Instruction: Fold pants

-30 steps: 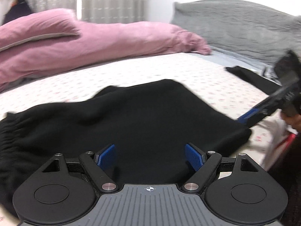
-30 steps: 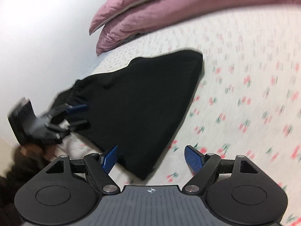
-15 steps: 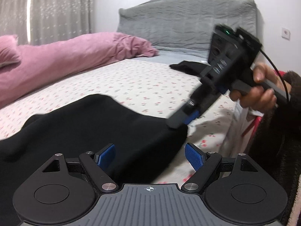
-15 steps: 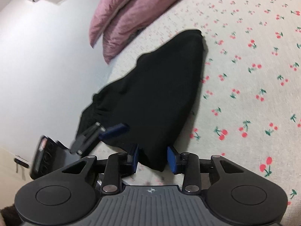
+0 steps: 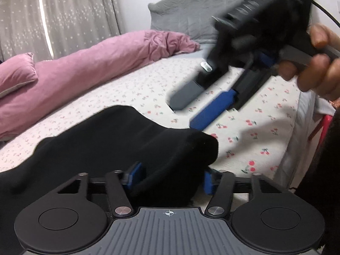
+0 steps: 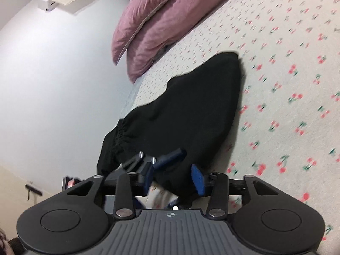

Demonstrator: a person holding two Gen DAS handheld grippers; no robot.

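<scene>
While the black pants lie folded on the cherry-print bed, the left hand-held gripper has its blue pads either side of the near fabric corner, half spread; can't tell if it's pinching. Right hand-held gripper is blurred above the sheet, fingers apart, just past that corner, partly blocking the grey headboard. Pink duvet and pillow lie beyond the pants, well apart.
</scene>
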